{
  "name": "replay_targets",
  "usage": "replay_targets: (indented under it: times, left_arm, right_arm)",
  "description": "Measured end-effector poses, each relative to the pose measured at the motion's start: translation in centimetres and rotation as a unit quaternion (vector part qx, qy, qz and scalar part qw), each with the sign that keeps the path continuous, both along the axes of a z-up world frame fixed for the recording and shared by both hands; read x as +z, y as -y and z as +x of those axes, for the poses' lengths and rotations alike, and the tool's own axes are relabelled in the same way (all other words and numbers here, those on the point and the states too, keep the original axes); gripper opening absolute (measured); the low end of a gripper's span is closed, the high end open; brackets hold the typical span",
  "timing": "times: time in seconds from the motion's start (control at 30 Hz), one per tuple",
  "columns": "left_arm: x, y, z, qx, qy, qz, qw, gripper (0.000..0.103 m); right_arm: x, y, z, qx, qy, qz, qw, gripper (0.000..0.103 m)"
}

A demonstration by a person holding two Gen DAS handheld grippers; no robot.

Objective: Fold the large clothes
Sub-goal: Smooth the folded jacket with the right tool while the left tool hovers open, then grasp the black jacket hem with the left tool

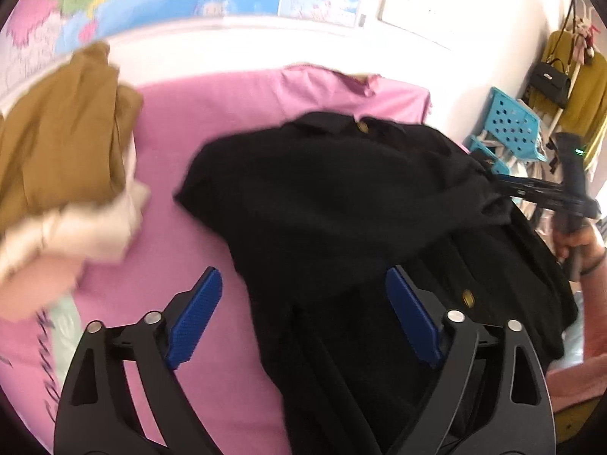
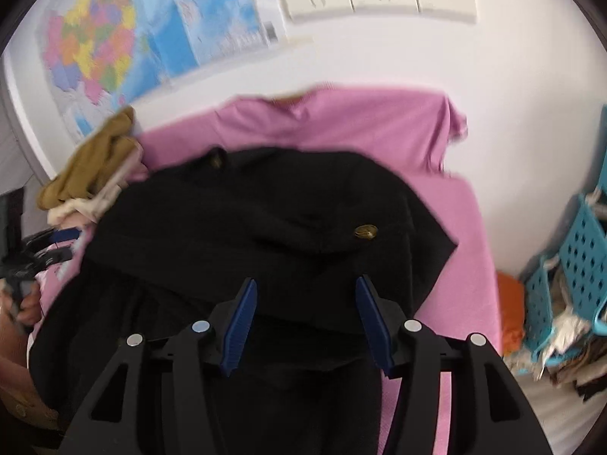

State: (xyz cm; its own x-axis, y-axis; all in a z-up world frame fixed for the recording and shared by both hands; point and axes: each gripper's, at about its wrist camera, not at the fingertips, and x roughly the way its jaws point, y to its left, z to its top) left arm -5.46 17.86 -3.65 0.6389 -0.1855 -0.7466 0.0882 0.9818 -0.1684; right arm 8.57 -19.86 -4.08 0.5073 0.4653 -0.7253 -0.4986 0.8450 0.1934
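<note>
Two grippers hang over a black garment (image 1: 341,204) heaped mid-sheet on the pink sheet (image 1: 182,121): left gripper (image 1: 303,314) spread wide, right gripper (image 2: 303,326) half-spread, neither gripping cloth

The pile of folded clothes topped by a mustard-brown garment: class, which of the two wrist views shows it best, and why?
The left wrist view: the pile of folded clothes fills its left side, large enough to tell the brown top layer from the cream and pink ones beneath. In the right wrist view the pile is small, blurred, at the left edge, partly behind the black garment.
</note>
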Motion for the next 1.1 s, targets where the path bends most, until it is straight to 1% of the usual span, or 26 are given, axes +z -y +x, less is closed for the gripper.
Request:
replay_targets:
  times: [0.03, 0.07, 0.1, 0.13, 0.17, 0.2, 0.23, 0.3, 0.4, 0.47, 0.5, 0.53, 0.57, 0.6, 0.63, 0.67, 0.7, 0.77, 0.8, 0.83, 0.9, 0.97, 1.0, 1.03, 1.07, 1.1]
  left_arm:
    - [-0.4, 0.2, -0.4, -0.003, -0.007, -0.003, 1.0, 0.09]
    - [-0.8, 0.5, -0.8, -0.007, -0.014, -0.005, 0.9999, 0.09]
    - [-1.4, 0.9, -1.4, -0.01, -0.024, -0.004, 0.9997, 0.091]
    - [-1.7, 1.1, -1.7, -0.01, -0.029, -0.003, 0.9995, 0.091]
    - [-2.1, 1.2, -2.3, -0.011, -0.036, -0.006, 0.9993, 0.091]
    - [-2.5, 1.3, -2.7, -0.014, -0.045, -0.015, 0.9988, 0.093]
    - [-2.8, 1.3, -3.1, -0.016, -0.05, -0.025, 0.9983, 0.095]
    - [-3.2, 1.3, -3.9, -0.018, -0.059, -0.039, 0.9973, 0.095]
    - [-3.7, 1.6, -4.8, -0.026, -0.062, -0.035, 0.9971, 0.095]
    - [-3.9, 1.5, -5.3, -0.029, -0.065, -0.035, 0.9969, 0.086]
    - [-3.9, 1.5, -5.6, -0.034, -0.061, -0.036, 0.9969, 0.07]
    - [-3.9, 1.3, -5.9, -0.031, -0.058, -0.032, 0.9973, 0.058]
    - [-3.8, 1.2, -6.1, -0.027, -0.056, -0.029, 0.9977, 0.051]
    - [-3.8, 0.9, -6.1, -0.023, -0.056, -0.03, 0.9978, 0.032]
    - [-3.7, 0.3, -6.3, -0.011, -0.057, -0.04, 0.9975, 0.021]
    - [-3.6, -0.3, -6.4, -0.002, -0.059, -0.046, 0.9972, 0.015]
    - [-3.5, -1.0, -6.7, 0.01, -0.059, -0.055, 0.9967, 0.012]
    - [-3.1, -2.0, -7.6, 0.019, -0.054, -0.062, 0.9965, 0.01]
    - [-2.8, -2.4, -8.0, 0.026, -0.05, -0.058, 0.9967, 0.01]
    - [-2.7, -2.8, -8.3, 0.03, -0.048, -0.063, 0.9964, 0.01]
    - [-2.7, -3.8, -8.8, 0.035, -0.051, -0.085, 0.9945, 0.011]
    - [-3.2, -4.2, -8.9, 0.036, -0.062, -0.088, 0.9935, 0.03]
    - [-3.5, -4.3, -9.2, 0.039, -0.067, -0.081, 0.9937, 0.047]
    - [-3.6, -4.1, -9.3, 0.042, -0.067, -0.08, 0.9937, 0.051]
    - [-3.6, -4.1, -9.6, 0.034, -0.065, -0.092, 0.993, 0.051]
    - [-3.5, -4.0, -10.0, 0.017, -0.064, -0.112, 0.9915, 0.054]
  right_arm:
    - [-0.8, 0.1, 0.5, -0.006, -0.017, 0.002, 1.0, 0.053]
    - [-1.0, 0.1, 0.8, -0.013, -0.023, 0.001, 1.0, 0.053]
    - [-1.1, 0.3, 0.8, -0.018, -0.025, 0.005, 1.0, 0.054]
    - [-0.9, 0.4, 0.6, -0.019, -0.023, 0.009, 1.0, 0.056]
    - [-0.4, 0.6, 0.2, -0.023, -0.016, 0.012, 1.0, 0.059]
    - [0.1, 1.0, -0.3, -0.027, -0.009, 0.018, 0.999, 0.067]
    - [0.4, 1.3, -0.8, -0.028, -0.006, 0.025, 0.999, 0.072]
    - [1.1, 2.2, -1.9, -0.023, -0.003, 0.042, 0.999, 0.074]
    - [1.3, 3.3, -3.5, -0.025, -0.006, 0.054, 0.998, 0.074]
    - [1.2, 3.4, -4.1, -0.018, -0.007, 0.061, 0.998, 0.074]
    - [1.1, 3.0, -4.3, -0.015, -0.007, 0.057, 0.998, 0.074]
    - [1.0, 2.8, -4.4, -0.012, -0.009, 0.057, 0.998, 0.074]
    - [0.9, 2.4, -4.6, -0.007, -0.01, 0.056, 0.998, 0.074]
    - [0.8, 2.0, -4.7, -0.003, -0.01, 0.058, 0.998, 0.074]
    - [0.8, 1.8, -4.8, -0.001, -0.011, 0.06, 0.998, 0.074]
    - [0.8, 1.6, -4.8, 0.0, -0.01, 0.065, 0.998, 0.074]
    - [1.0, 1.6, -4.9, -0.002, -0.009, 0.07, 0.997, 0.074]
    - [1.2, 2.0, -5.3, -0.001, -0.009, 0.085, 0.996, 0.074]
    - [1.4, 2.4, -5.4, -0.007, -0.008, 0.087, 0.996, 0.074]
    - [1.4, 2.9, -5.6, -0.013, -0.008, 0.088, 0.996, 0.074]
    - [1.2, 4.1, -6.3, -0.02, -0.014, 0.093, 0.995, 0.075]
    - [0.6, 5.6, -7.1, -0.026, -0.029, 0.106, 0.994, 0.079]
    - [0.2, 6.3, -7.5, -0.027, -0.037, 0.107, 0.993, 0.081]
    - [-0.2, 6.9, -8.0, -0.031, -0.043, 0.104, 0.993, 0.083]
    - [-0.8, 7.6, -8.6, -0.036, -0.052, 0.103, 0.993, 0.083]
    - [-1.4, 8.3, -9.2, -0.036, -0.065, 0.111, 0.991, 0.084]
